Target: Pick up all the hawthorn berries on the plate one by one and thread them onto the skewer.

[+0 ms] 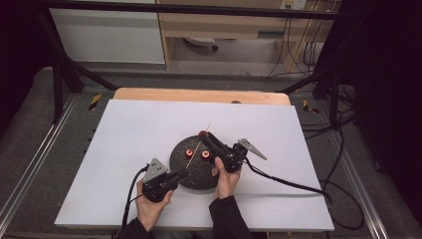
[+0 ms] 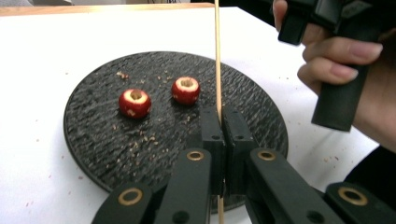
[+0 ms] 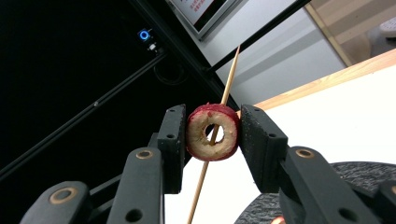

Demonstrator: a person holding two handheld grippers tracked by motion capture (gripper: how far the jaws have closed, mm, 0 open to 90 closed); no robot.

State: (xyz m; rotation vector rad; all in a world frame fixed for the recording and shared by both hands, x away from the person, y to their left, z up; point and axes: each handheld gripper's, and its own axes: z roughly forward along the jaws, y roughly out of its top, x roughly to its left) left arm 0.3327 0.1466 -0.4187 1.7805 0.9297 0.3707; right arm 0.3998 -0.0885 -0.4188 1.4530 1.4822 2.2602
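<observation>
Left tongs (image 2: 219, 122): pinching a wooden skewer (image 2: 217, 56) over the black plate (image 2: 93, 135).
Right tongs (image 3: 212, 133): clamping a cored red fruit (image 3: 213, 132) (skewer through its hole).

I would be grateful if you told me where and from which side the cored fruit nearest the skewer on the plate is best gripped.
Grip that cored fruit across its red outer sides, coming from above. It sits on the black plate with its cored hole facing up, so pinching the flanks, as the right gripper holds its ring on the skewer, keeps the hole free. The other fruit sits apart, leaving jaw room.
</observation>
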